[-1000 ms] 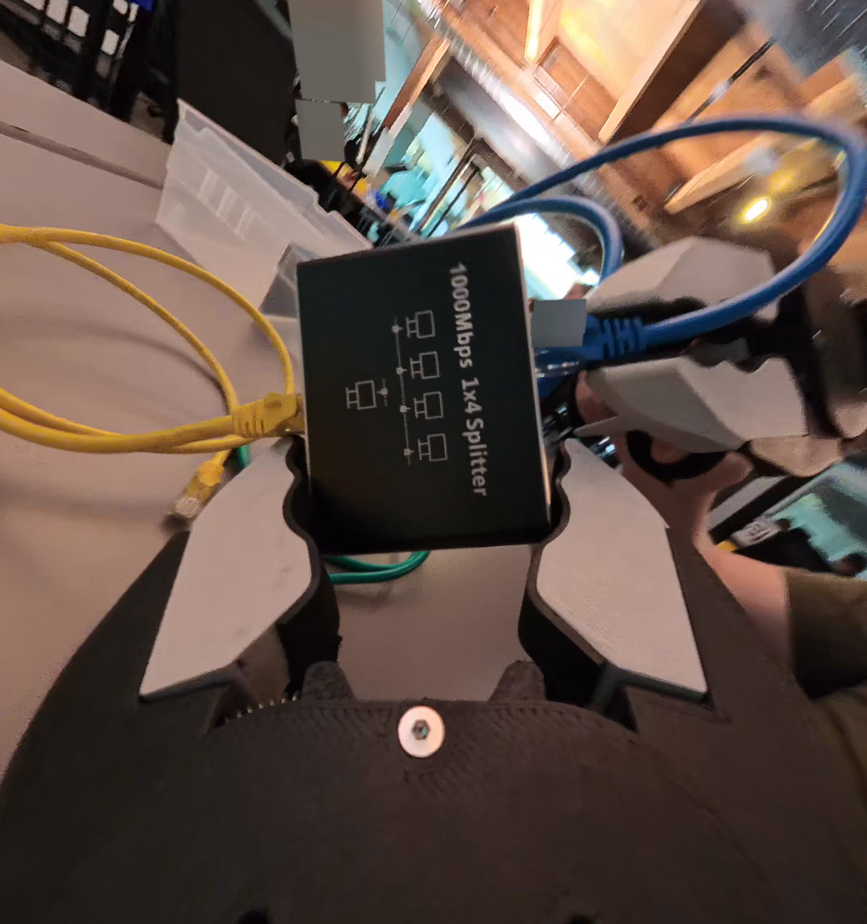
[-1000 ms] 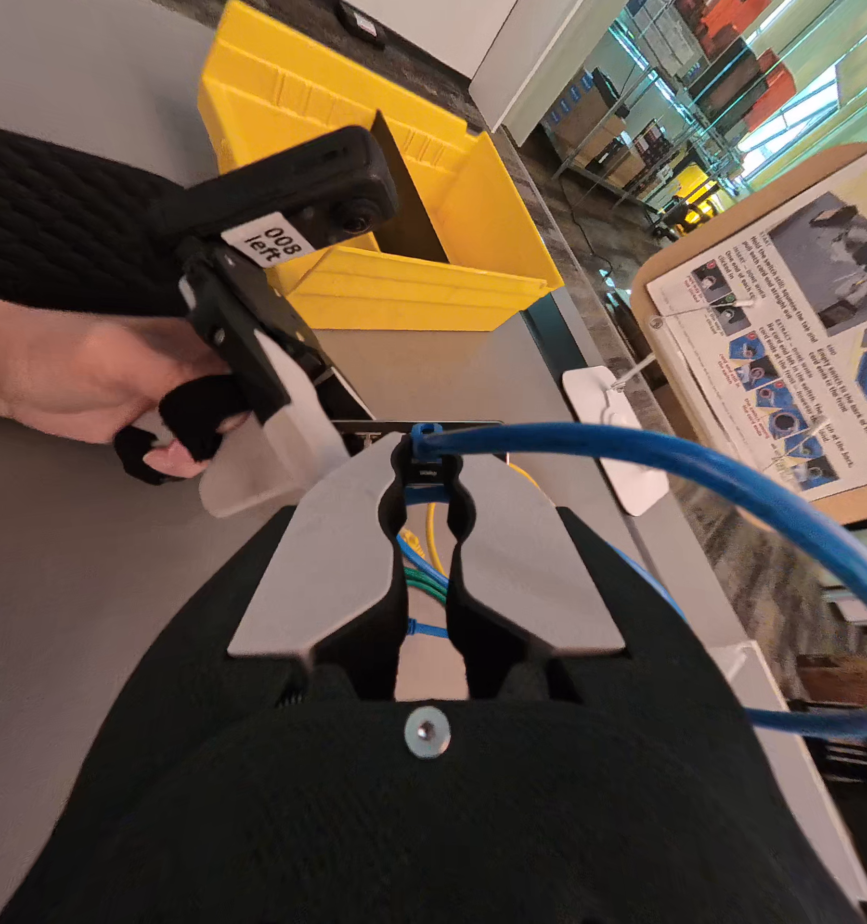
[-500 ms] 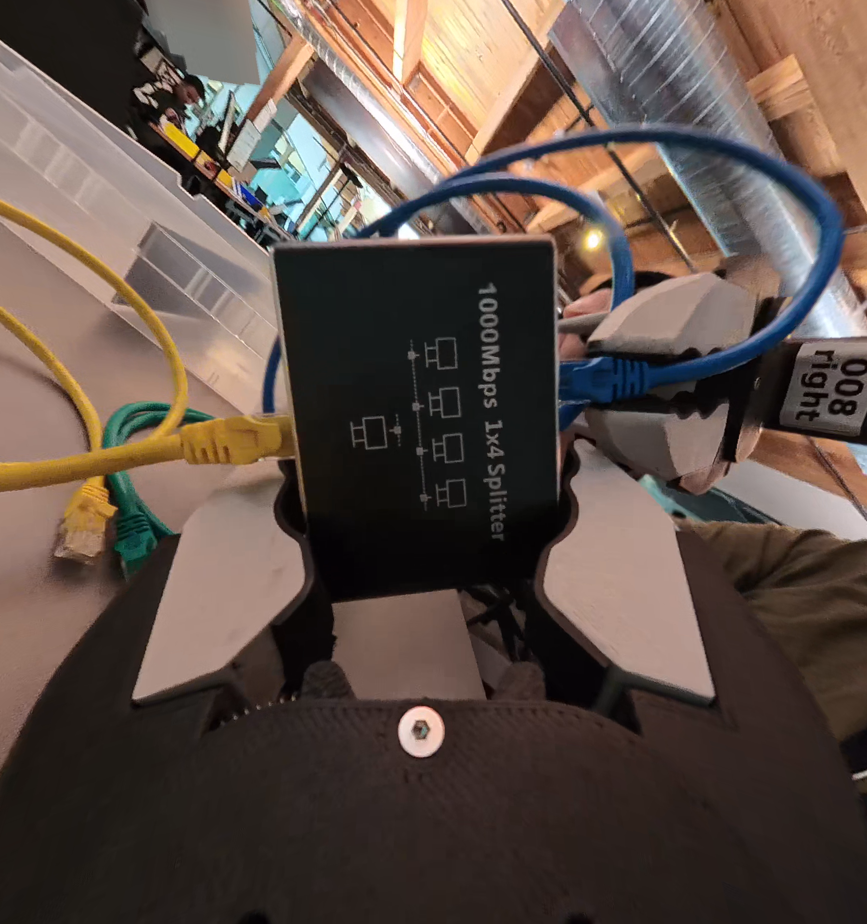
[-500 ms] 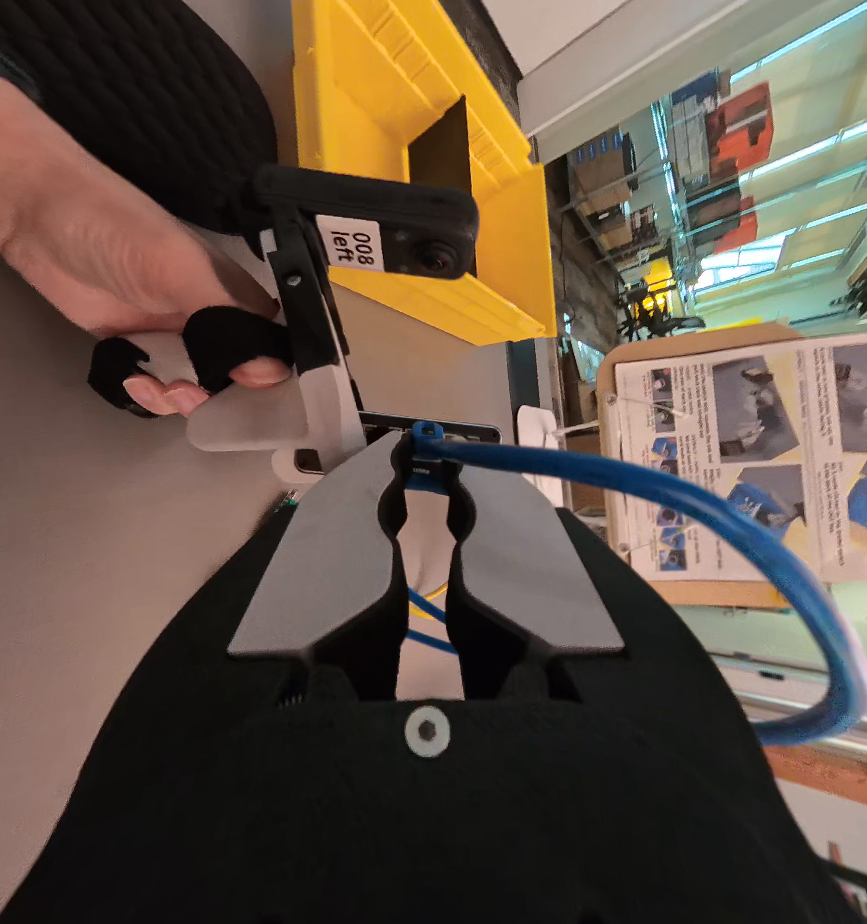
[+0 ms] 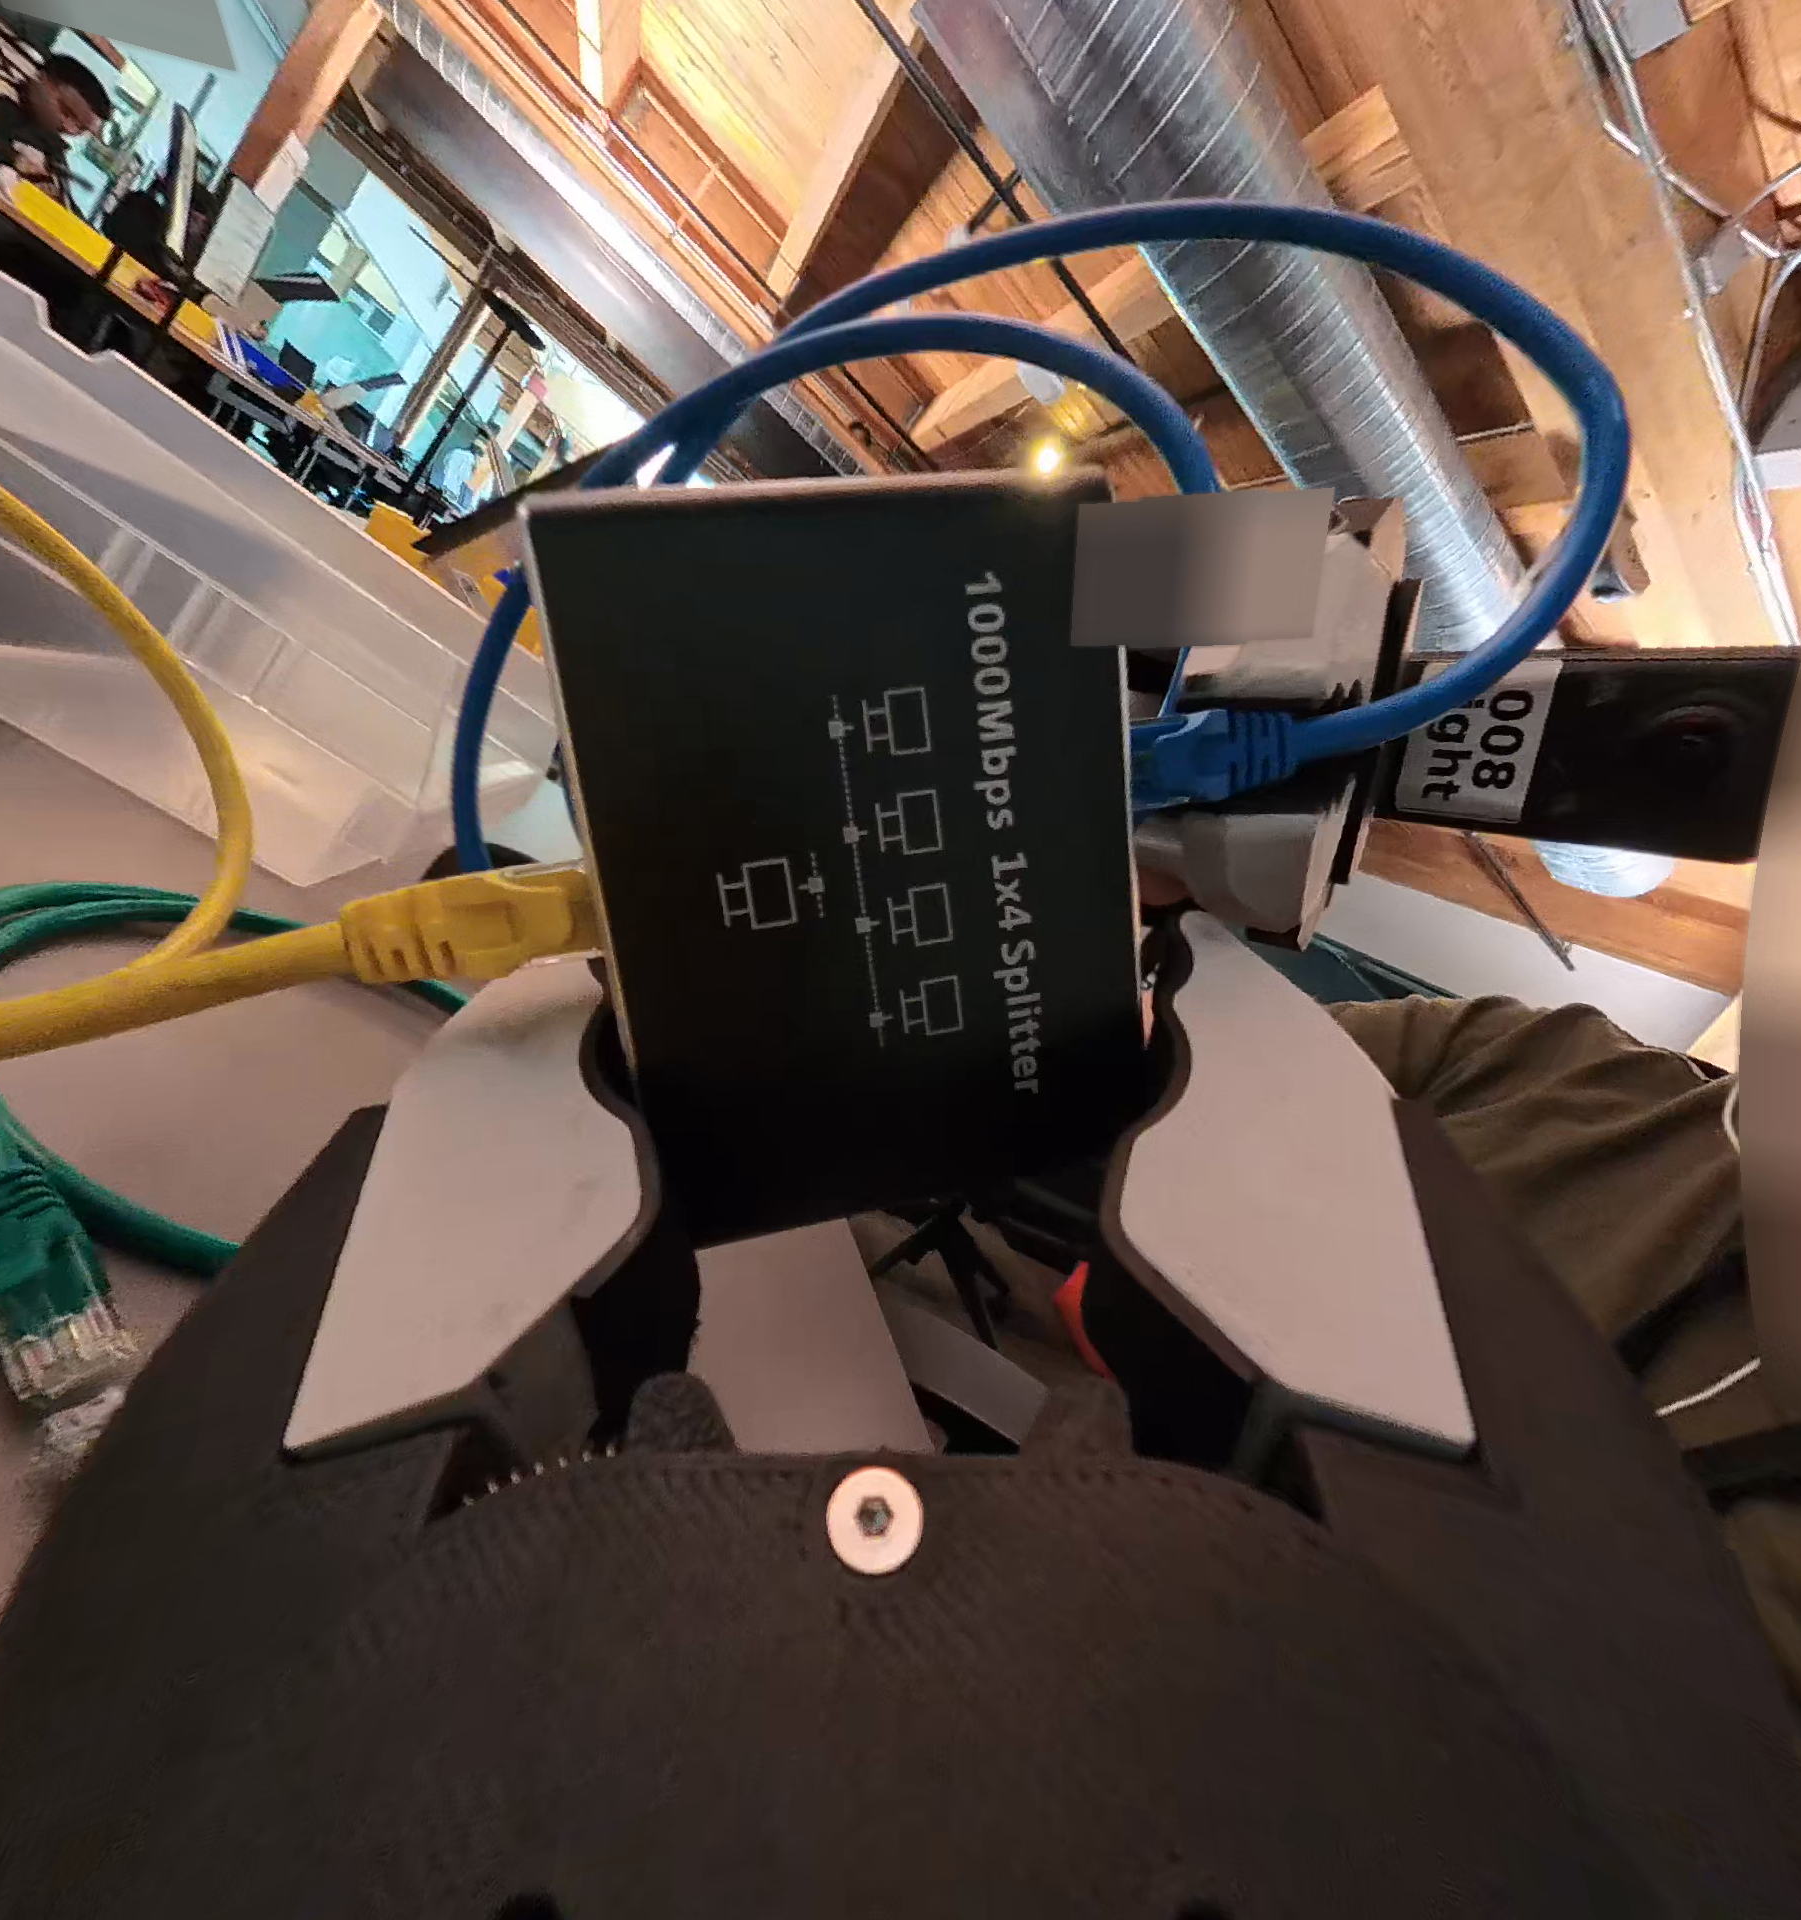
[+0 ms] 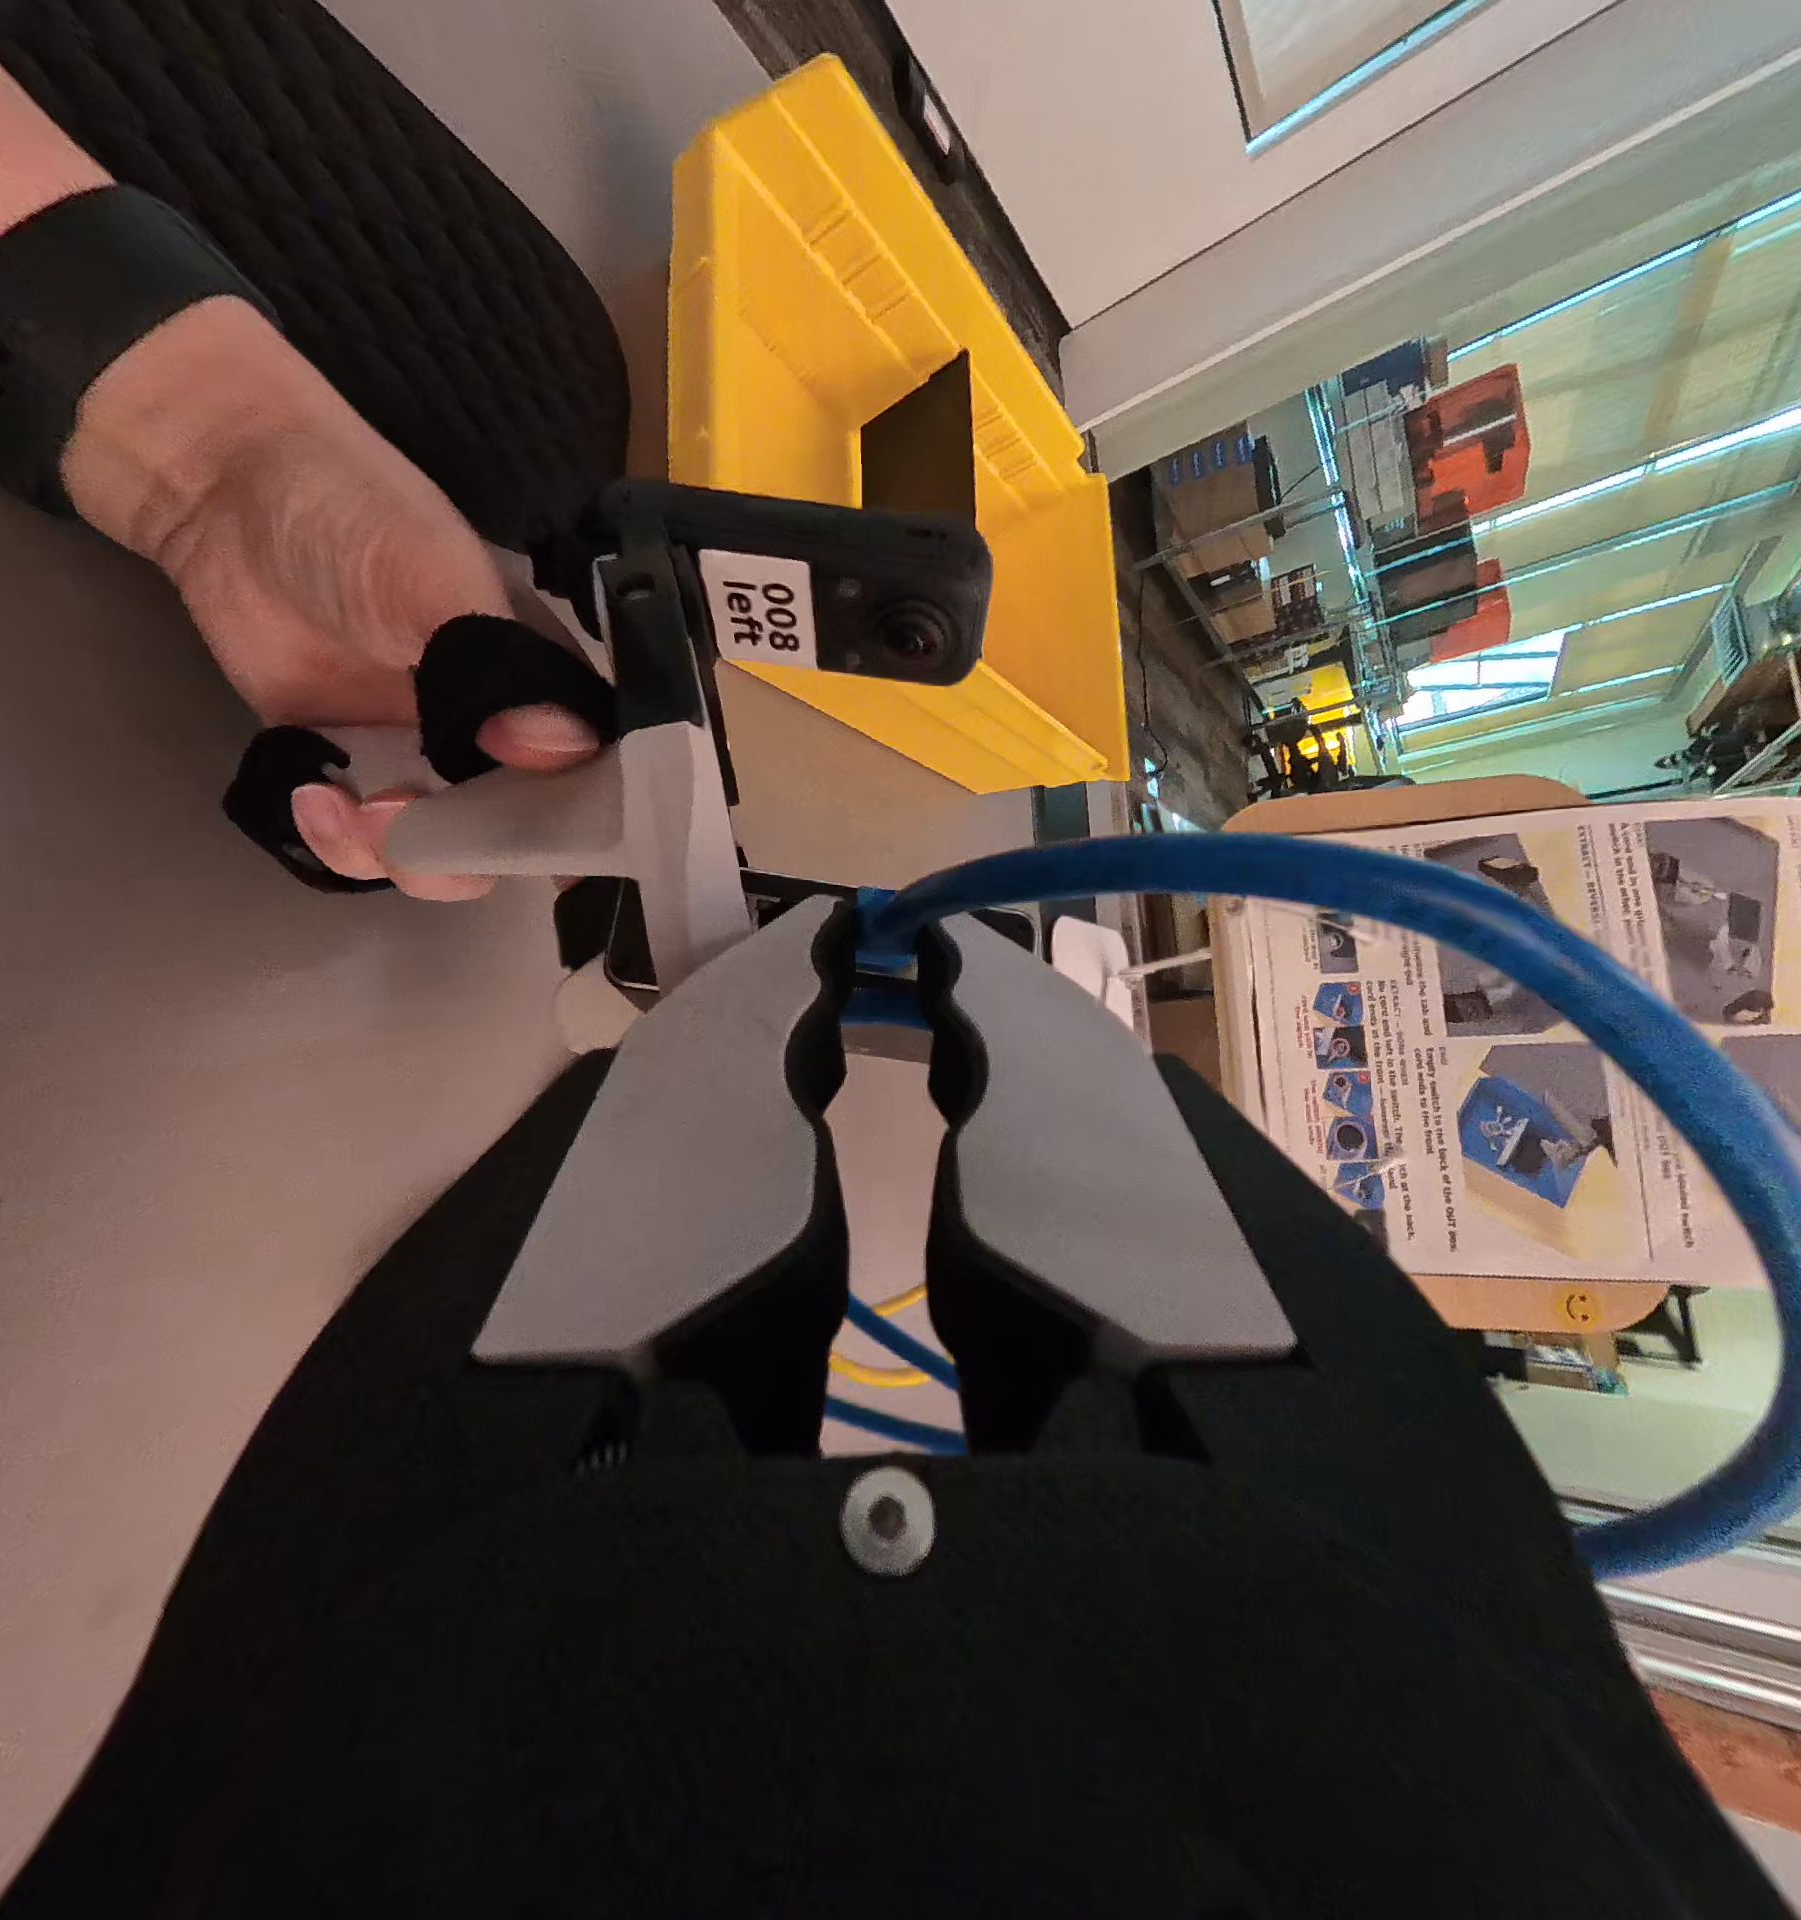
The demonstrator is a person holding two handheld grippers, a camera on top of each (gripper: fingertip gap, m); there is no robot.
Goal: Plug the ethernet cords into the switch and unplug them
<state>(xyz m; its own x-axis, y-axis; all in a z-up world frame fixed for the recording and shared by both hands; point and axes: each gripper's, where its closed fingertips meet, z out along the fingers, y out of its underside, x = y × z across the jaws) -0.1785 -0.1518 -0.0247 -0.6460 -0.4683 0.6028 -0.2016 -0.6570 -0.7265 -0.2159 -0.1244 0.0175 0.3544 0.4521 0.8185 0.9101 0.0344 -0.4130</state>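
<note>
Two hand-held grippers at work. Left hand-held gripper (image 5: 880, 1049), grey wedge fingers spread wide, clamped on flat black matte switch (image 5: 834, 852), raised above smooth grey desk (image 5: 179, 1101). Right hand-held gripper (image 6: 880, 951), nearly closed, pinching ribbed blue plug (image 5: 1213, 753) at switch's right edge, its round blue cord (image 6: 1498, 966) looping away. Yellow plug (image 5: 460, 925) seated in left edge. Green cord (image 5: 23, 1236) loose on desk, beside clear ridged bin (image 5: 252, 665). Yellow bin (image 6: 875, 416) beyond.
</note>
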